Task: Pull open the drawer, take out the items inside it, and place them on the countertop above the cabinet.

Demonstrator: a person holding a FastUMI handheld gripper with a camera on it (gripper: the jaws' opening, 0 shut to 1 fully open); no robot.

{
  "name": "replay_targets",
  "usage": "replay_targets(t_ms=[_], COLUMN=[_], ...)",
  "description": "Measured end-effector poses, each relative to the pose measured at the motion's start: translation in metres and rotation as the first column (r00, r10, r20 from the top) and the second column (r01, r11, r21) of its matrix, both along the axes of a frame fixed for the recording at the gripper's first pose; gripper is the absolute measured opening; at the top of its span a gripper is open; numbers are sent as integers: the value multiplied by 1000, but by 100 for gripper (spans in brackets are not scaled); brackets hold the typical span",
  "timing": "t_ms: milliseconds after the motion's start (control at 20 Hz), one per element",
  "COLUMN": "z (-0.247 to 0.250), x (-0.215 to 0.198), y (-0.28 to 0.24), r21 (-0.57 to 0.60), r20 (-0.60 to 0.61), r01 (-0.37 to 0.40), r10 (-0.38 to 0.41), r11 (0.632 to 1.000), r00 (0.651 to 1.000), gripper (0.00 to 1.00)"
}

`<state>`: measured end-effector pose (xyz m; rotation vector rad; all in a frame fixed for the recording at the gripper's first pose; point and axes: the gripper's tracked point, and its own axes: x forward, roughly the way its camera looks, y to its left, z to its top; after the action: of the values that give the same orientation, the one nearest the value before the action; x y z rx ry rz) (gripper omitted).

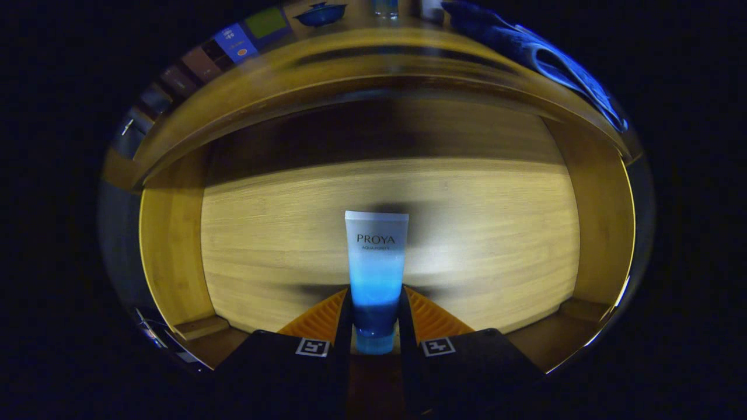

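A white-to-blue cosmetic tube (375, 262) sticks out forward from between my fingers, its blue cap end clamped at the base. My gripper (375, 306) is shut on the tube, one finger pressing each side near the cap. Below and beyond the tube lies the open wooden drawer (292, 245), whose pale floor and side walls surround it. The tube hangs above the drawer floor and casts a shadow there. Beyond the drawer, the cabinet's countertop (327, 58) curves across at the far side.
On the countertop stand a blue lidded bowl (320, 14), a glass (386, 7) and a blue folded cloth (543, 58). Several small boxes (236, 44) line its left part. The drawer's side walls (169, 245) rise left and right of the fingers.
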<state>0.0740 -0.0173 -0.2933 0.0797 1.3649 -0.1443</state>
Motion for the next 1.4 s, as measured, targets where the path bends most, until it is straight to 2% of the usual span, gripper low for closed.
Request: replay_targets(t_ms=[150,300,550,850,1050,1300,1400], z=[22,52,121,110,90,71,67], x=[3,15,75,159,212,234,235], y=[0,4,-1,-5,-7,-7,-7], r21=[-8,-15,-47,-60,-62,-57,-40], r20=[87,209,381,369,344,322,318], r01=[-46,-80,-93,-111,-95,-87,-81], r10=[47,81,104,125,111,101,89], r11=[999,997,995,992,994,995,996], r00=[995,975,919,921,933,941,944], gripper=[42,42,42,42,42,43,48])
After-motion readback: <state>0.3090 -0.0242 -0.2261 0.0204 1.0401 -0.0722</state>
